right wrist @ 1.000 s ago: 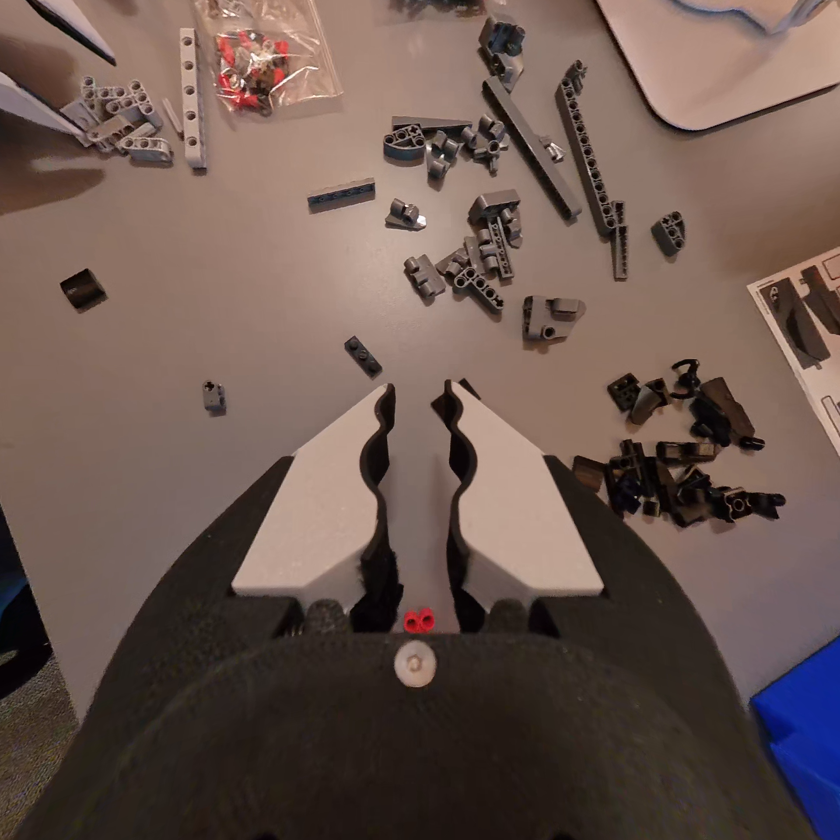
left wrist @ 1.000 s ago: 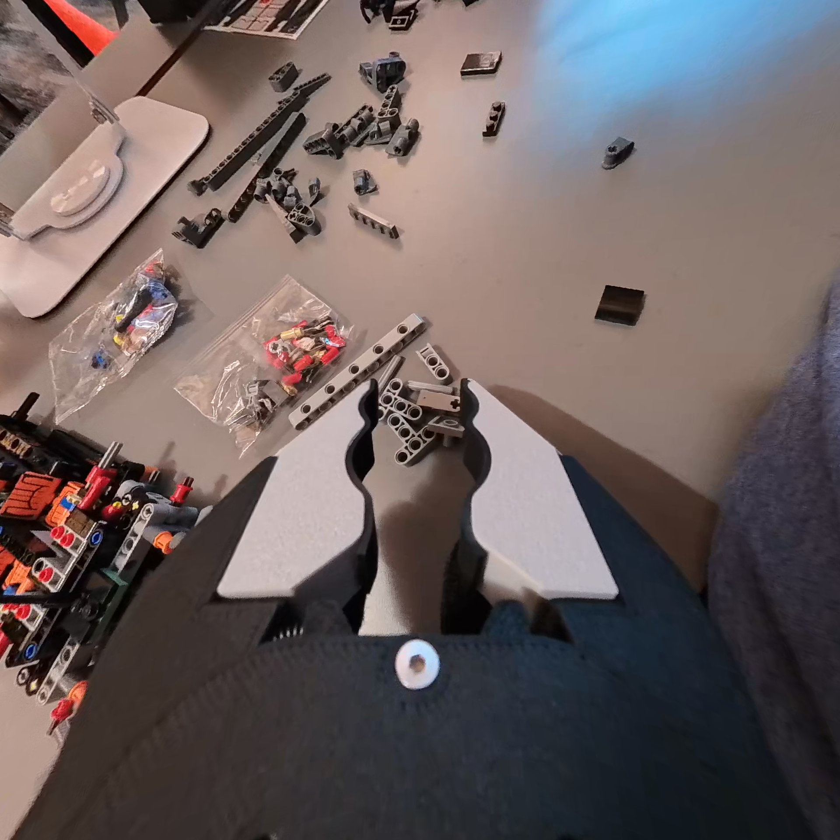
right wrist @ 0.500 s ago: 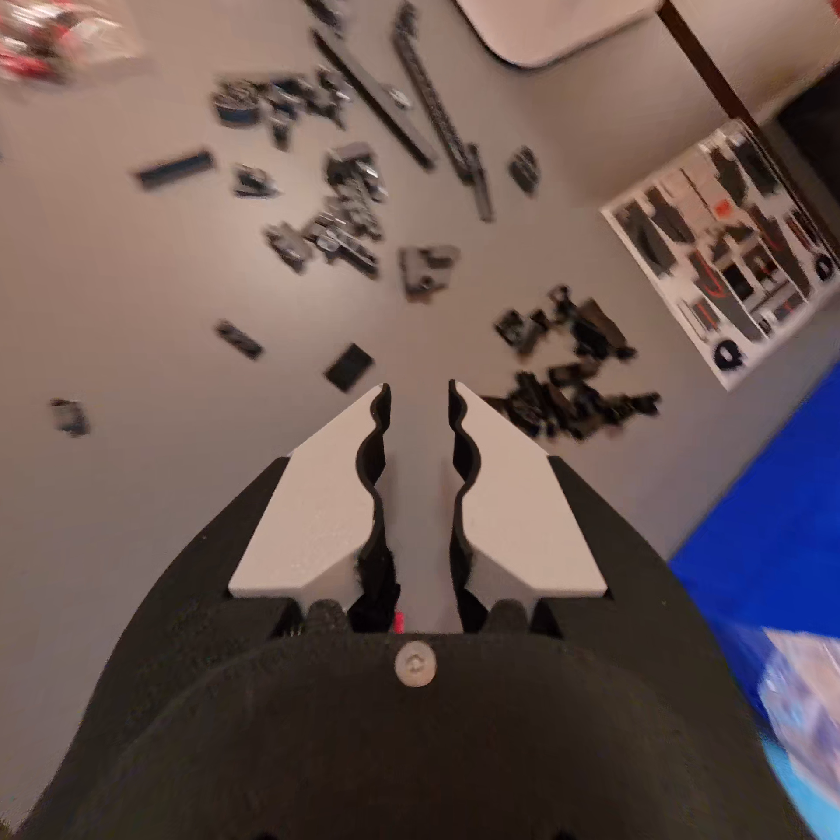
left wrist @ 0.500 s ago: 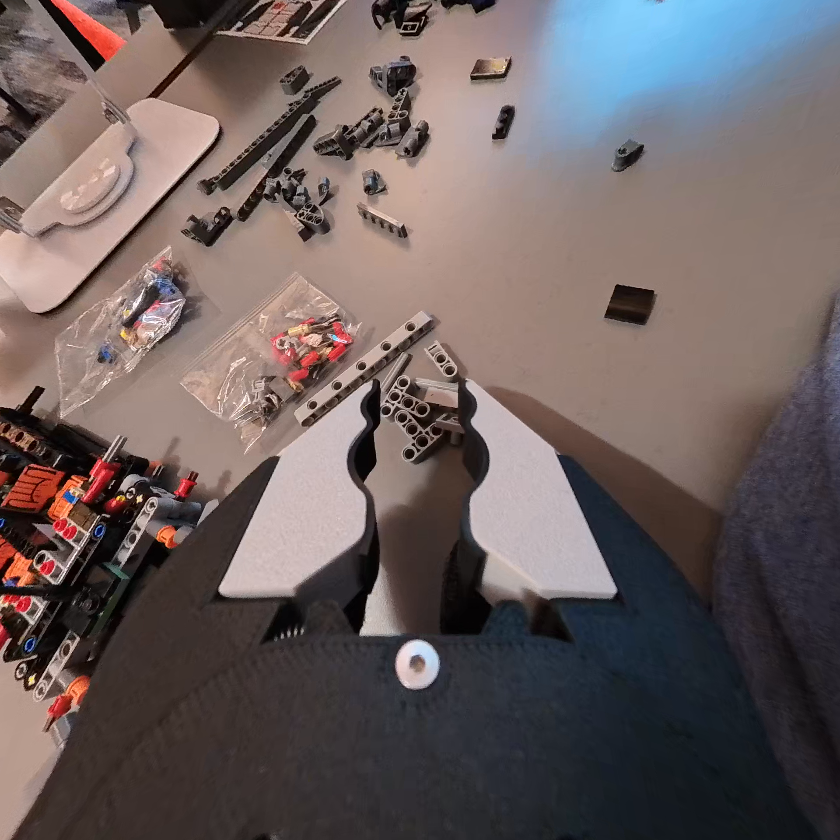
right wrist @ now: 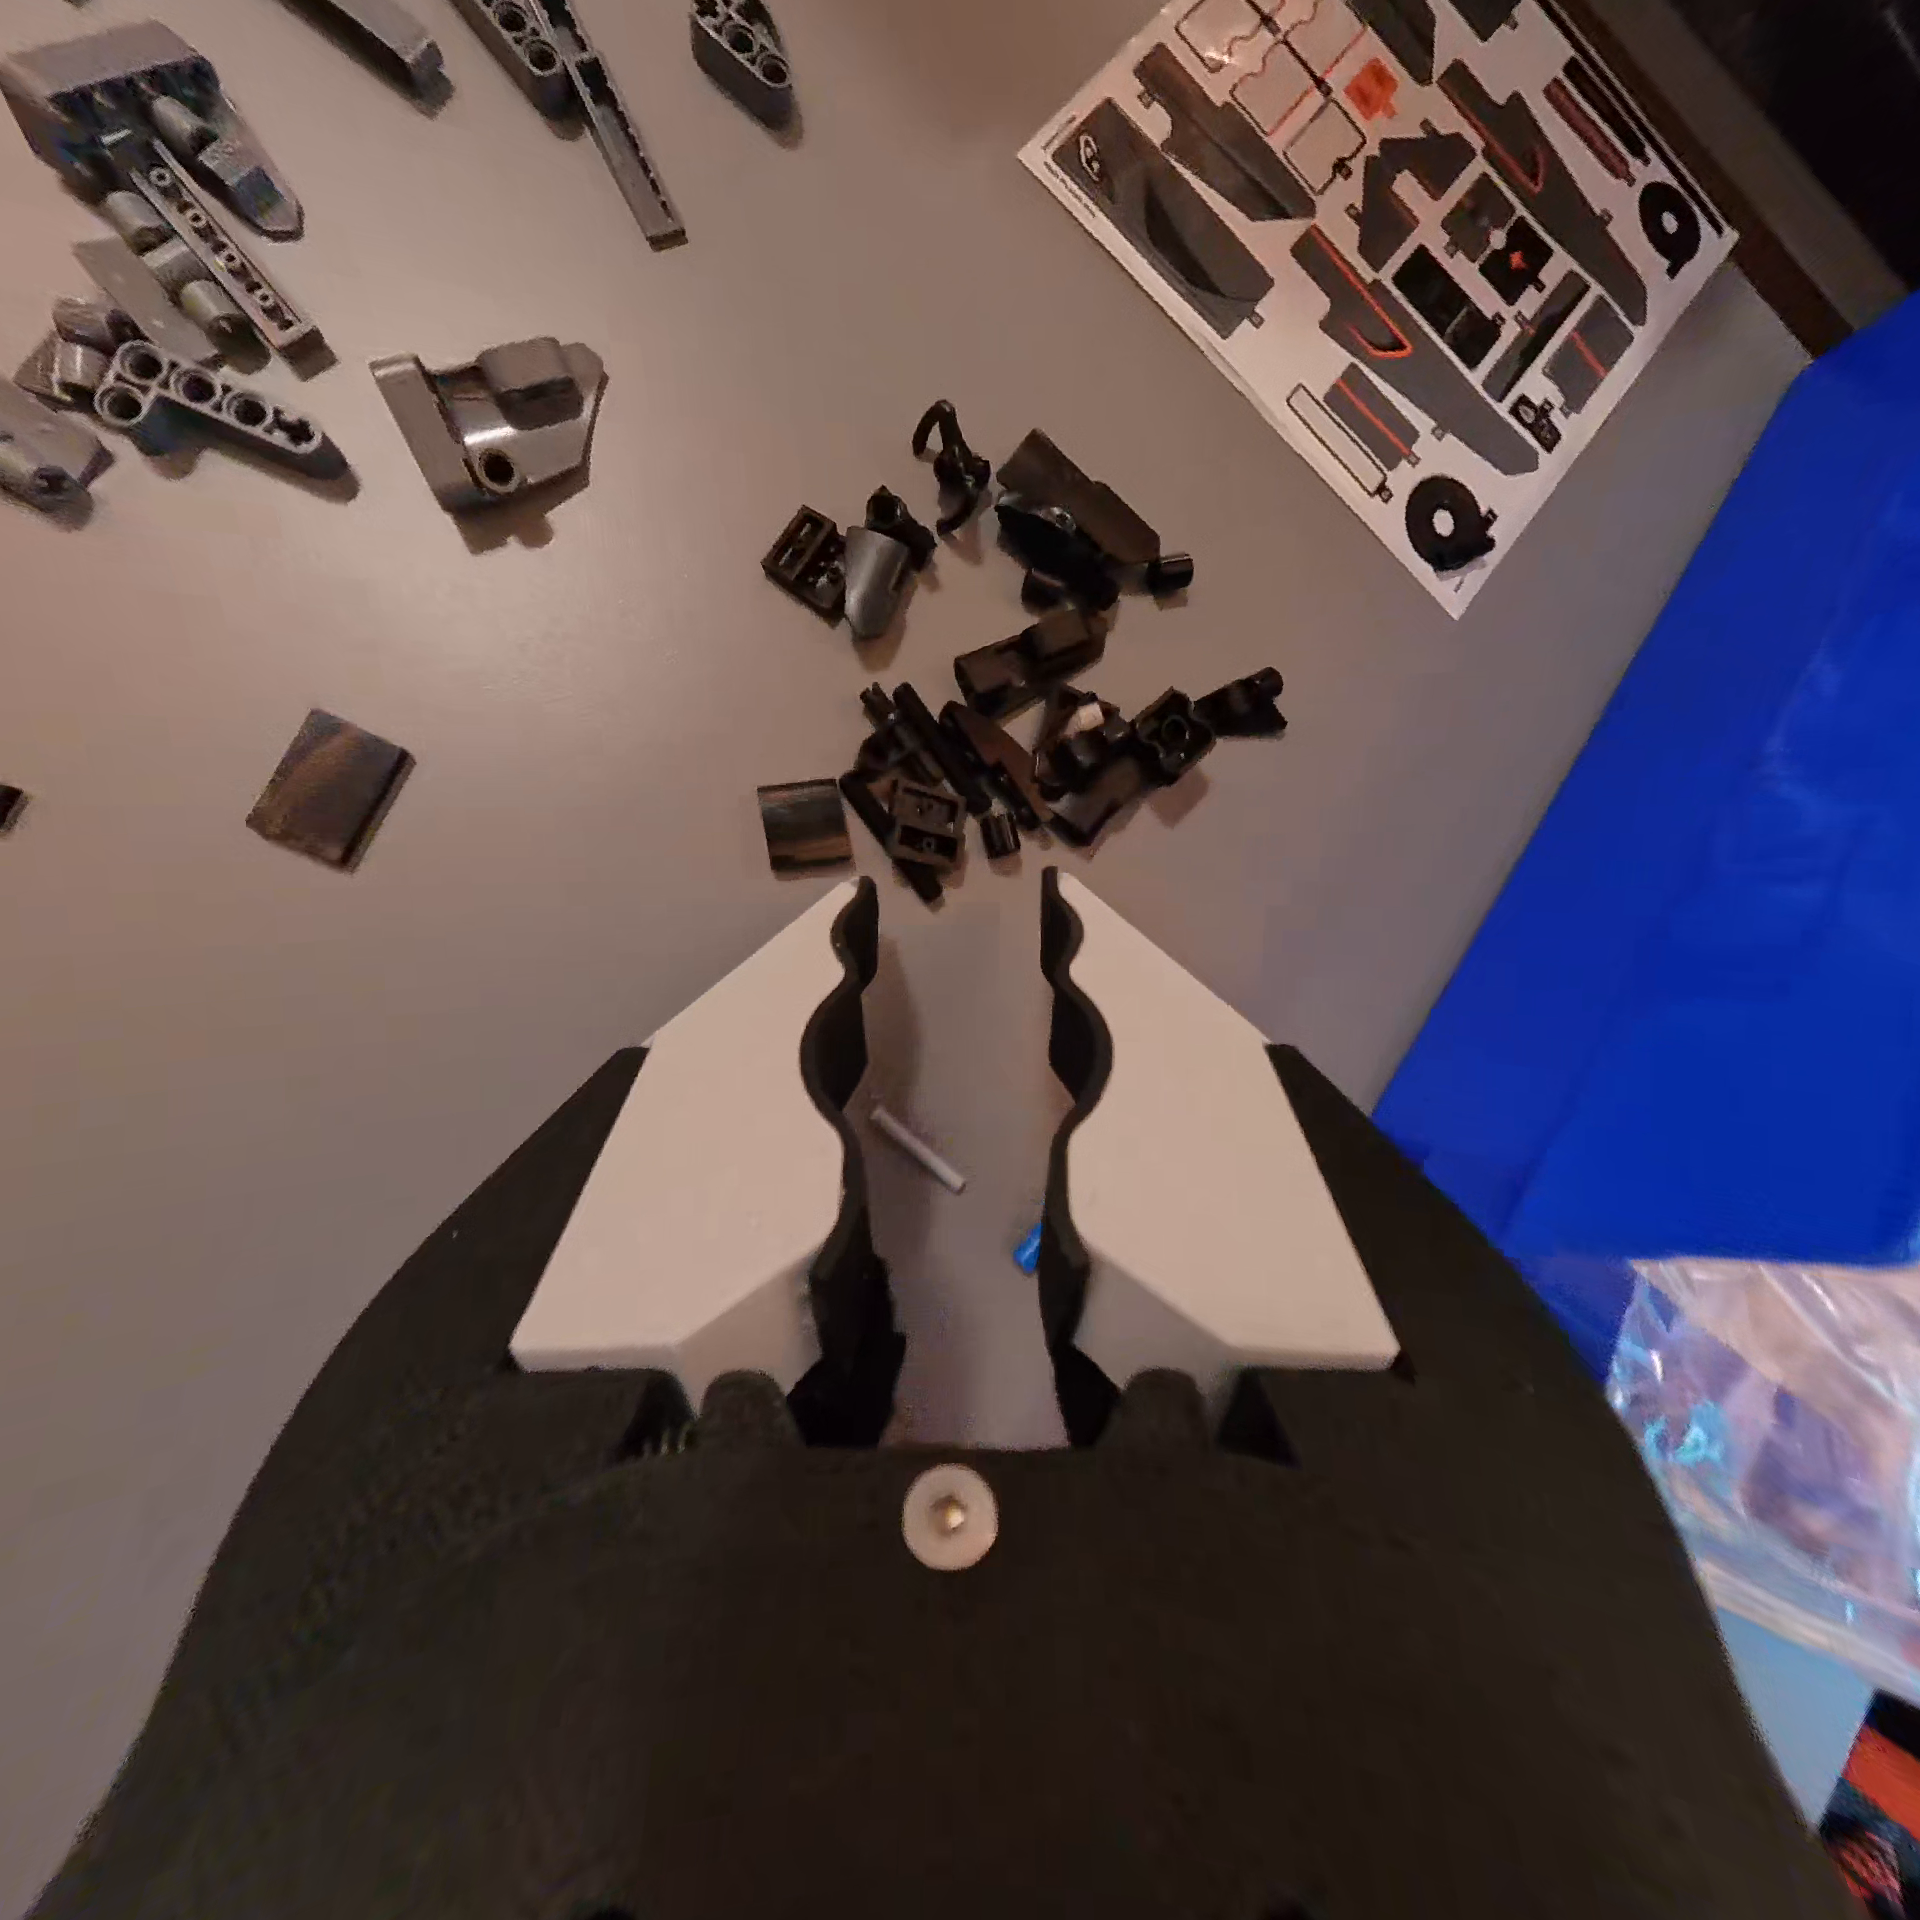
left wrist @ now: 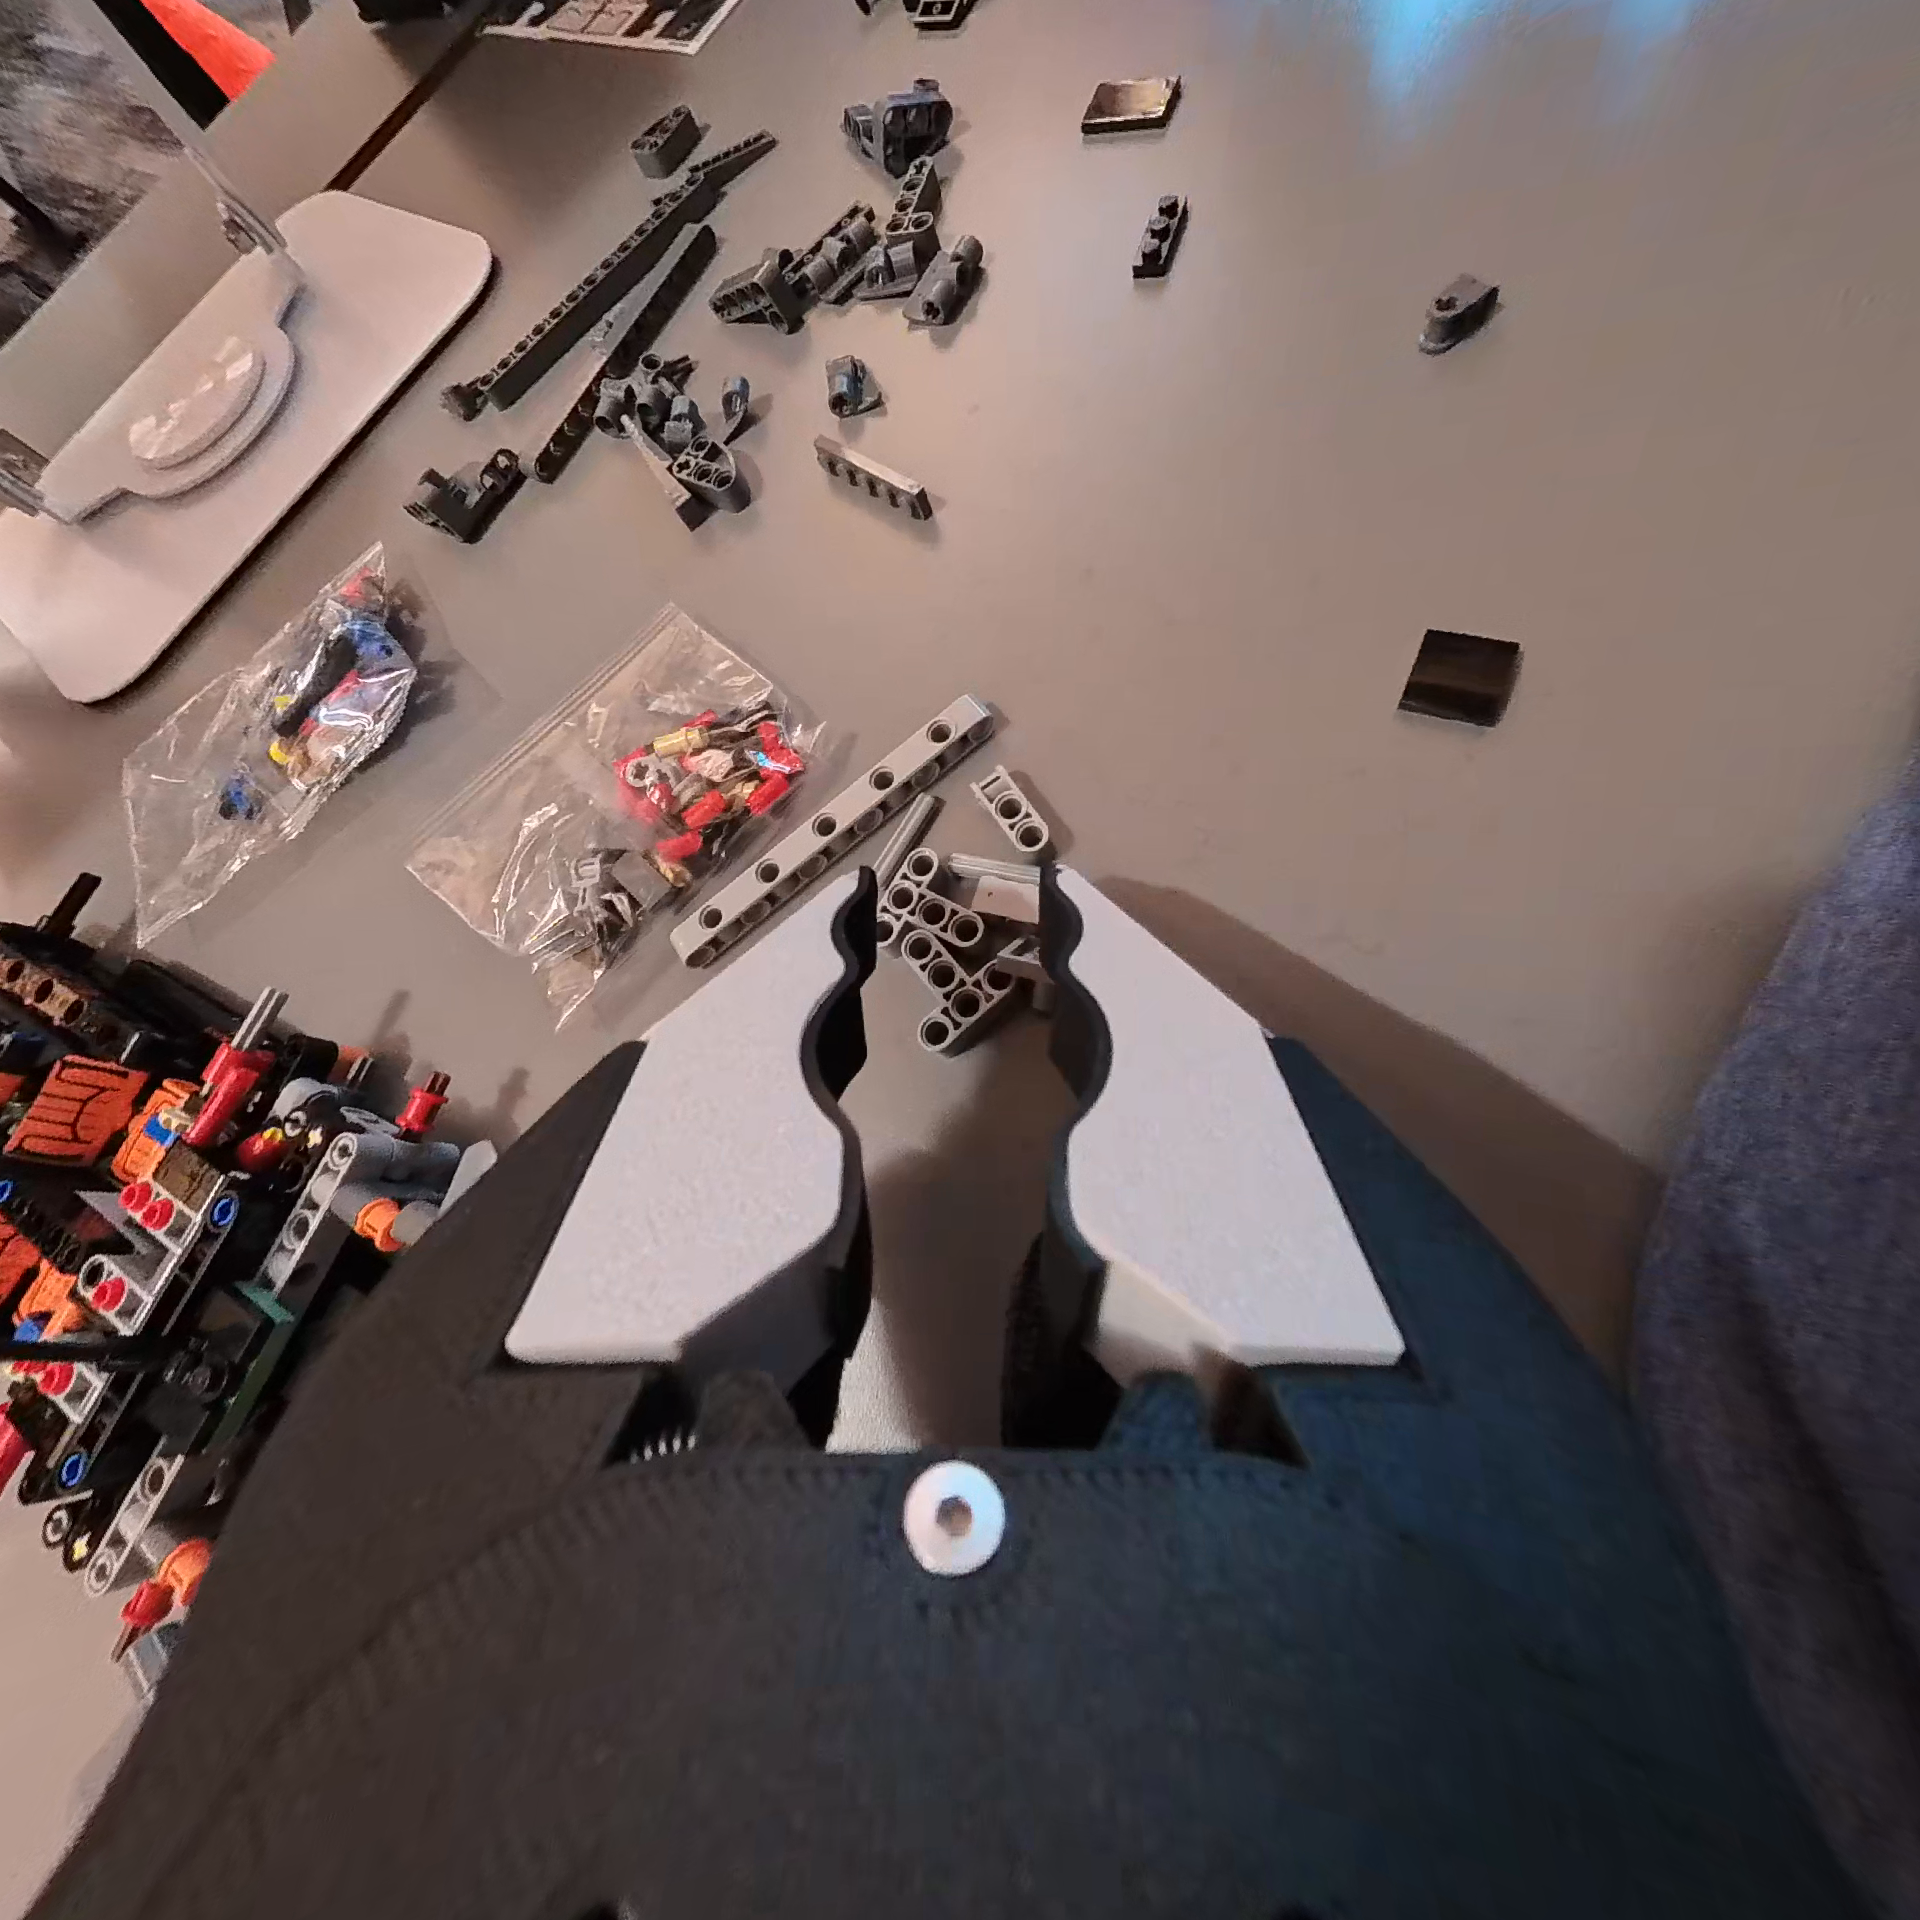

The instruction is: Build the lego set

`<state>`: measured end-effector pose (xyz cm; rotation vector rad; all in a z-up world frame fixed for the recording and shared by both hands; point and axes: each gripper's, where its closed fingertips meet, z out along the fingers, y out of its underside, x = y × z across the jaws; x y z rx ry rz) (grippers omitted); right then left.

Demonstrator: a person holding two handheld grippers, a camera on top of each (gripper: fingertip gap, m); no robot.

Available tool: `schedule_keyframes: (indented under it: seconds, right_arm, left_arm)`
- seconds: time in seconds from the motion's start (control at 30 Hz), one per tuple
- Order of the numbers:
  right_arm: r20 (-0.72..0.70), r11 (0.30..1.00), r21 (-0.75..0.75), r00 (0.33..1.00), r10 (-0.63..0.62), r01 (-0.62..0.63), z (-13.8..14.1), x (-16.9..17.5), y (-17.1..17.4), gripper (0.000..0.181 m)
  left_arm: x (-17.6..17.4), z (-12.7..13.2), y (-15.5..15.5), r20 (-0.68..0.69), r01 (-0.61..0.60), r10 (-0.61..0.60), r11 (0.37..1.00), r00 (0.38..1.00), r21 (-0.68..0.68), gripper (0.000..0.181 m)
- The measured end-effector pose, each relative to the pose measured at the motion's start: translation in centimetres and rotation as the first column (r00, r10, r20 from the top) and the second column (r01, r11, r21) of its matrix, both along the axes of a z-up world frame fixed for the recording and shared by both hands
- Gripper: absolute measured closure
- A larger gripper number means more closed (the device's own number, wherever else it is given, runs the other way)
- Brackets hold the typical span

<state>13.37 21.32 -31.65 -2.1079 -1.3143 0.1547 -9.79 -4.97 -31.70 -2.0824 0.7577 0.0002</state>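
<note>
Hovering parted and empty, left gripper [left wrist: 954, 894] over light grey beams [left wrist: 940, 951], right gripper [right wrist: 958, 896] just short of black pieces [right wrist: 1023, 717]

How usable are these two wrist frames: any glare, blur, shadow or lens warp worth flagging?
Left wrist view: a blue glare patch washes the table's far right corner; the left gripper casts a soft shadow over the light grey beams; the sleeve at right is smeared. Right wrist view: mostly sharp, the black parts pile reads clearly, edges bow from the wide lens, and the clear bag at lower right is blurred.
</note>
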Motion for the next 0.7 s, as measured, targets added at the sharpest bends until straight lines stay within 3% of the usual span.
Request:
schedule_keyframes:
  seconds: [0.3, 0.5, 0.7]
  right_arm:
    - [0.025, 1.000, -0.018, 0.999, 0.020, -0.020, -0.4, -1.0, 2.6, 0.158]
    - [0.035, 0.996, -0.066, 0.998, 0.059, -0.057, -1.5, -1.6, 2.4, 0.171]
    - [-0.041, 0.992, -0.110, 0.998, 0.057, -0.061, -0.5, -1.4, 1.6, 0.168]
  left_arm:
    - [0.0, -0.1, 0.0, 0.004, -0.005, 0.005, 1.000, 1.000, -0.012, 0.153]
    - [0.0, -0.2, 0.0, 0.003, -0.002, 0.002, 1.000, 1.000, -0.020, 0.153]
    - [0.0, -0.3, 0.0, 0.007, -0.002, 0.002, 1.000, 1.000, -0.025, 0.153]
